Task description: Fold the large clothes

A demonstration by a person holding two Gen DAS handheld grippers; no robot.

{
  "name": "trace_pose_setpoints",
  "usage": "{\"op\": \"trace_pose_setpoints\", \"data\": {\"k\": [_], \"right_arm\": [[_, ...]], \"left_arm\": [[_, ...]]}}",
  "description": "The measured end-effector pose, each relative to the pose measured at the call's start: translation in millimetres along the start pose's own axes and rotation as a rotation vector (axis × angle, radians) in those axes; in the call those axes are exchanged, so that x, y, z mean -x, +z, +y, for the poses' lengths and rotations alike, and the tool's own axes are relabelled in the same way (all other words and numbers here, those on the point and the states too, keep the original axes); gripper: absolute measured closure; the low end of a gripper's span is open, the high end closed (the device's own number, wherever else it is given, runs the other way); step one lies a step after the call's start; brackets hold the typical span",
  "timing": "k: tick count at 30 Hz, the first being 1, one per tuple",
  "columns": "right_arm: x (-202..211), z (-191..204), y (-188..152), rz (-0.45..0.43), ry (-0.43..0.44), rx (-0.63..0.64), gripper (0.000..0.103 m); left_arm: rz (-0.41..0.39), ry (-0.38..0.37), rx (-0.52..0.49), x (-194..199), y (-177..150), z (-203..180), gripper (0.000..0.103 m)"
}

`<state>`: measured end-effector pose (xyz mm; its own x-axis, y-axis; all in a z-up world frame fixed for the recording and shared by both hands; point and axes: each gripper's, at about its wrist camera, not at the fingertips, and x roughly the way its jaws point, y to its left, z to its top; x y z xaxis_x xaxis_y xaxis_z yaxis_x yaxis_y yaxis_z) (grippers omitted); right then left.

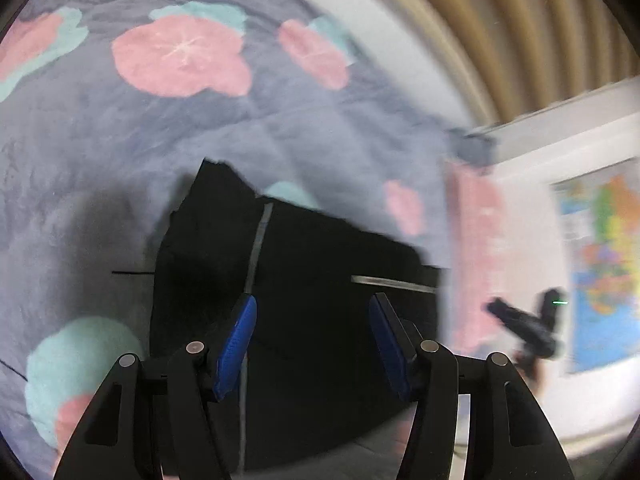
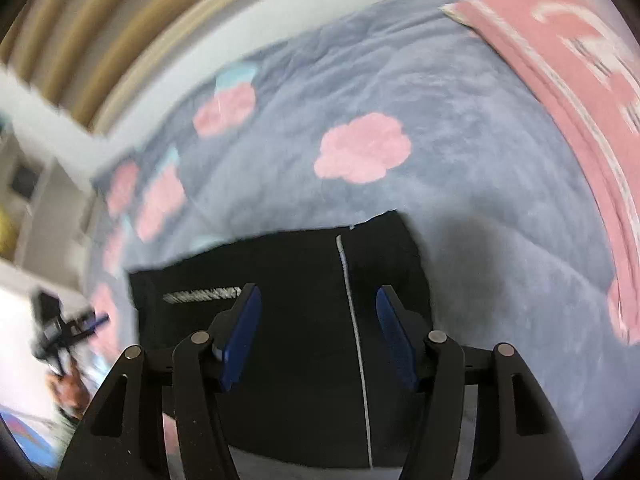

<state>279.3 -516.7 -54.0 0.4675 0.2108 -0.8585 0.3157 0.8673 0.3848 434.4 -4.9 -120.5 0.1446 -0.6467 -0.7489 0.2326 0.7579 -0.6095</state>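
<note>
A black garment with thin white stripes lies folded on a grey bedspread with pink and teal flowers. My left gripper is open and empty just above the garment, its blue pads apart. The same garment shows in the right wrist view, with a white stripe running down it. My right gripper is open and empty above the garment's near part. Each view shows the other gripper off to the side, blurred: the right one, the left one.
A pink patterned blanket lies at the bed's right side. A striped beige headboard stands behind the bed. A colourful map hangs on the white wall. Both views are motion-blurred.
</note>
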Motion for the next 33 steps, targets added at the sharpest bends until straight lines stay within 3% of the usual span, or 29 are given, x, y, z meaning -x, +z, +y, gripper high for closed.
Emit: {"op": "trace_pose_setpoints", "data": {"k": [5,8,11,15,19,23,25,29,33], "right_arm": [[-105.2,37.7,-1.9,0.055,-0.241,0.168,0.039],[-157.5,31.4,-4.0,0.129,-0.252,0.163,0.04],[-189.5,13.5,-4.8,0.168,-0.265,0.121,0.041],[-186.4,1.7,1.9,0.193,-0.236,0.071,0.044],[-136.2,12.3,-10.0,0.154,-0.19,0.128,0.045],[-71.3,39.5,-54.2,0.084,-0.12,0.265,0.044],[-60.8,50.0,-81.1,0.088,-0.121,0.314,0.044],[-99.4,55.9,-124.9,0.172,-0.216,0.379,0.045],[-128.3,45.1,-133.8,0.207,-0.233,0.341,0.045]], "left_arm": [[0.021,0.283,-0.006,-85.0,8.0,9.6,0.043],[0.065,0.288,0.097,-119.0,11.3,40.7,0.043],[0.071,0.306,0.106,-125.1,16.7,45.2,0.043],[0.072,0.32,0.076,-118.8,18.8,41.1,0.043],[0.03,0.271,0.02,-75.9,1.8,24.2,0.043],[-0.009,0.262,-0.094,-29.5,-38.3,-5.2,0.043],[-0.014,0.259,-0.123,-21.5,-58.8,-13.2,0.043],[0.069,0.307,-0.045,-52.3,-94.5,5.0,0.043],[0.056,0.335,-0.006,-73.3,-102.1,20.9,0.042]]}}
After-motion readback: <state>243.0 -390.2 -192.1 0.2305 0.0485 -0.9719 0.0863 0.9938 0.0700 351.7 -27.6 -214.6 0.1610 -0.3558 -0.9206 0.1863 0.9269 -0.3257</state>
